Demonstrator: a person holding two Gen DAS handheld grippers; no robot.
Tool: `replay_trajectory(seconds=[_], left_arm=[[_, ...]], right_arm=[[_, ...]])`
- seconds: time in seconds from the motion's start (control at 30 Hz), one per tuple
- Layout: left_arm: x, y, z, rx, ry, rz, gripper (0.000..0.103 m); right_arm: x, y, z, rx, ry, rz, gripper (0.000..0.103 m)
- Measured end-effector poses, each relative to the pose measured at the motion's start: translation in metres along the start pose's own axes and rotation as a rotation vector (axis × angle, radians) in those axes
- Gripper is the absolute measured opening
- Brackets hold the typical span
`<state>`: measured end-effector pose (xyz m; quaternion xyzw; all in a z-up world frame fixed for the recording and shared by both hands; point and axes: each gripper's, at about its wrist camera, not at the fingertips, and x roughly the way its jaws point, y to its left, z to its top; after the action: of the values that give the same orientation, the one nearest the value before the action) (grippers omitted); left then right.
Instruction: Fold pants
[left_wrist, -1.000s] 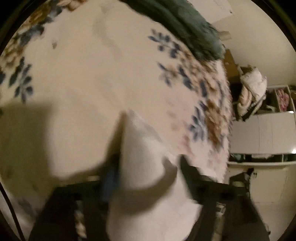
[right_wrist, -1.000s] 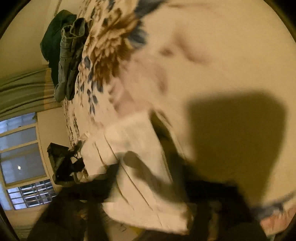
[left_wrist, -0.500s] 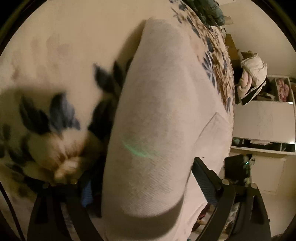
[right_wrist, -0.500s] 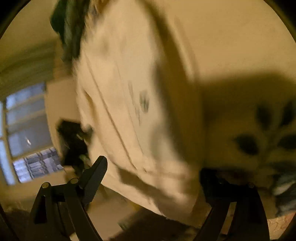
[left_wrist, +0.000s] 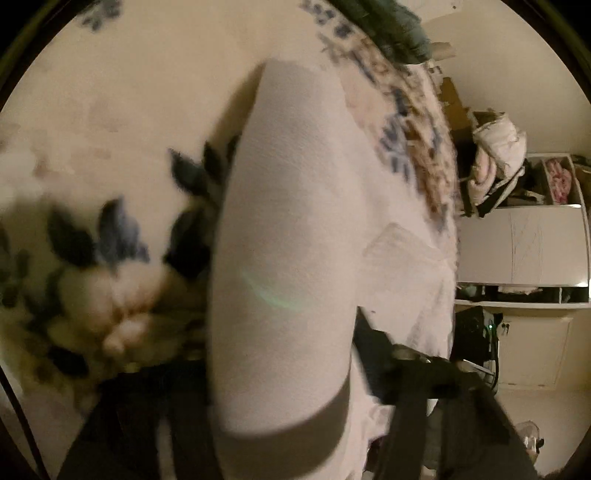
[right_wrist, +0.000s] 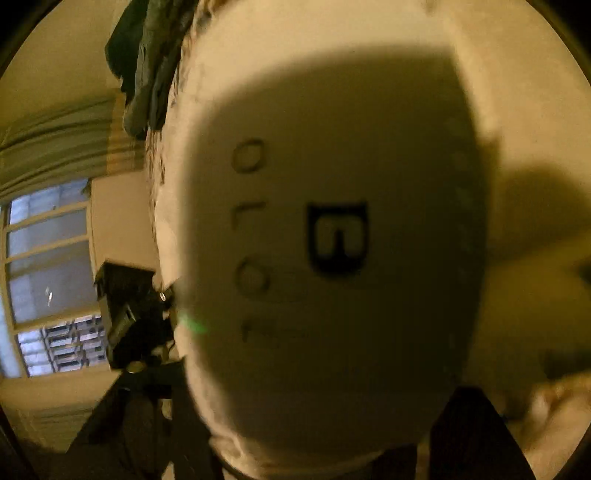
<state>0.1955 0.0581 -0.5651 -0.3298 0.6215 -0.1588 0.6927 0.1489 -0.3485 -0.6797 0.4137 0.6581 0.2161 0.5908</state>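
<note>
The white pants (left_wrist: 288, 229) lie on a floral bedspread (left_wrist: 92, 110), a folded leg running away from my left gripper (left_wrist: 280, 369). Its fingers stand wide apart on either side of the cloth, open. In the right wrist view the pants (right_wrist: 332, 240) fill the frame very close up, with a black printed logo (right_wrist: 338, 240) and faint letters. My right gripper (right_wrist: 317, 443) has its dark fingers (right_wrist: 469, 424) spread either side of the cloth edge, open. The fingertips are partly hidden by cloth.
A pile of dark green clothes (left_wrist: 384, 29) lies at the bed's far end. White cabinets (left_wrist: 517, 243) with clutter stand beside the bed. In the right view there are a window (right_wrist: 48, 273), curtains, and a dark bag (right_wrist: 129, 306).
A second ago both grippers were pinching cloth and carrying it over the bed. They have let go and opened, the pants now lie laid out, and the right camera moved closer.
</note>
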Motion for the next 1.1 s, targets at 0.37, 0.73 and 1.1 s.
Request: replay_trajectory(seconds=[0.37,0.73,1.1], left_arm=[[-0.085,-0.093,-0.033,0.076,-0.06,-0.046,0.029],[-0.135,-0.151,0.002,0.123,-0.052,-0.123,0.03],[-0.157,-0.181,0.197,0.208,-0.177,-0.196,0.03]], right_arm=[[-0.056,0.078,-0.048,0.017,-0.082,0.026,0.041],[-0.156,0.161,-0.074,-0.001,-0.126,0.029,0.04],[-0.163,0.315,0.1,-0.184,-0.298,0.048,0.039]])
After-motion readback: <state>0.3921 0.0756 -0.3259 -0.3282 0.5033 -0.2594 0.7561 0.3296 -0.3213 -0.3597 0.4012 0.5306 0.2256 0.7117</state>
